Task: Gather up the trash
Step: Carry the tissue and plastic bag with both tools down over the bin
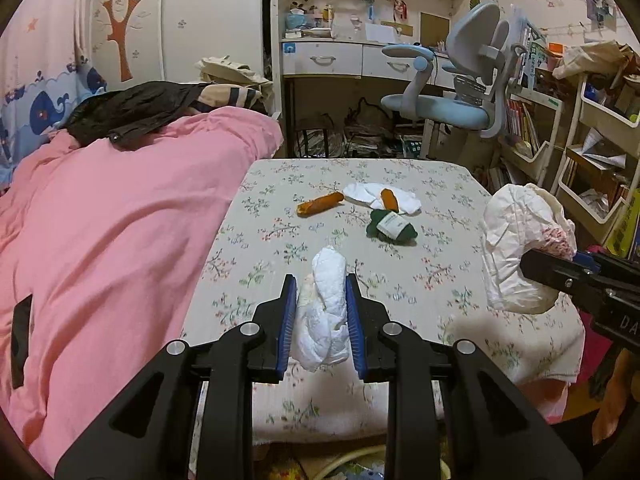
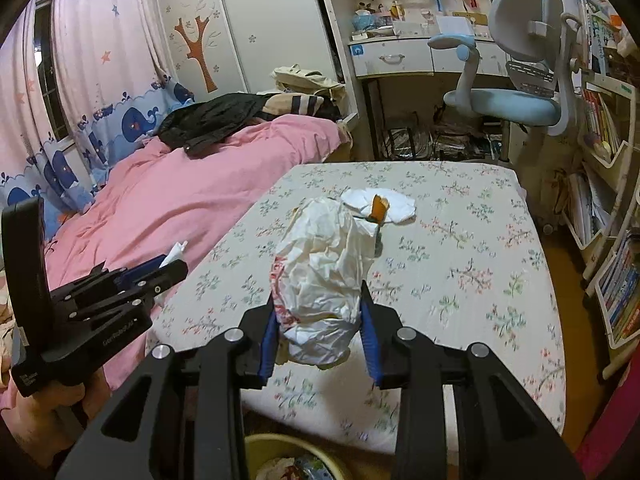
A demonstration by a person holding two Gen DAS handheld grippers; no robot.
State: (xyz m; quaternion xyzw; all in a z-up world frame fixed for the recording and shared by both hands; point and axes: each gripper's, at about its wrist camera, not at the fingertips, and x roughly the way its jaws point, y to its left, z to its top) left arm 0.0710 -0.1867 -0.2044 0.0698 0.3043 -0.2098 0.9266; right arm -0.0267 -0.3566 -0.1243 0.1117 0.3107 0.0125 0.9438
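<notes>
My left gripper (image 1: 321, 280) is shut on a crumpled white tissue wad (image 1: 326, 312), held above the near edge of the floral-covered table (image 1: 420, 248). My right gripper (image 2: 320, 288) is shut on a bigger crumpled white paper bag with red print (image 2: 320, 264); the same bag (image 1: 516, 248) shows at the right in the left wrist view. On the table lie an orange wrapper (image 1: 320, 204), a white paper with an orange scrap (image 1: 386, 198) and a dark green packet (image 1: 392, 226). A yellow-green bin (image 2: 288, 460) with trash sits below the table's near edge.
A pink duvet (image 1: 112, 248) covers the bed at the left, with a black jacket (image 1: 132, 112) on it. A blue-grey desk chair (image 1: 460, 80) stands behind the table, before a desk with drawers. Book racks (image 1: 592, 152) line the right side.
</notes>
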